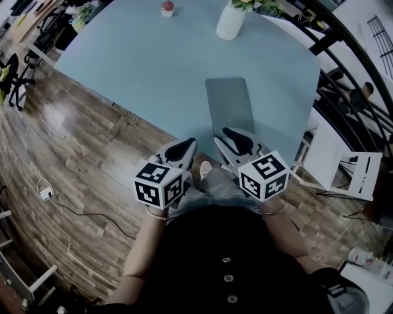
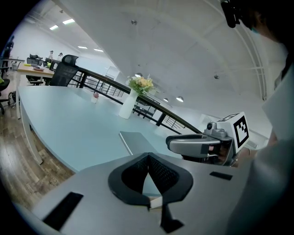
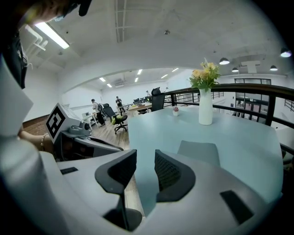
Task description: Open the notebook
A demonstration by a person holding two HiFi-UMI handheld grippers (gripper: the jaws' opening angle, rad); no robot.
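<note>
Held low before the person's lap, both grippers are aimed toward the near edge of the tabletop [image 1: 141,61] — a ready stance, it seems, before any grasp. The left gripper [image 2: 148,156] has its fingers pressed together on nothing; the right gripper [image 3: 145,158] has its fingers spread and empty. Just beyond the right gripper, the grey notebook [image 1: 229,101] is laid flat, closed and untouched. At the far side, yellow flowers [image 3: 204,75] are held in a white vase [image 3: 205,108] — a small potted plant [image 1: 167,8] is set nearby.

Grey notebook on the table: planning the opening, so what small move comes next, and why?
Probably ease the right gripper forward to the near edge of the flat grey notebook: it lies closed on the pale blue table, and that gripper's jaws stand apart, empty.
</note>
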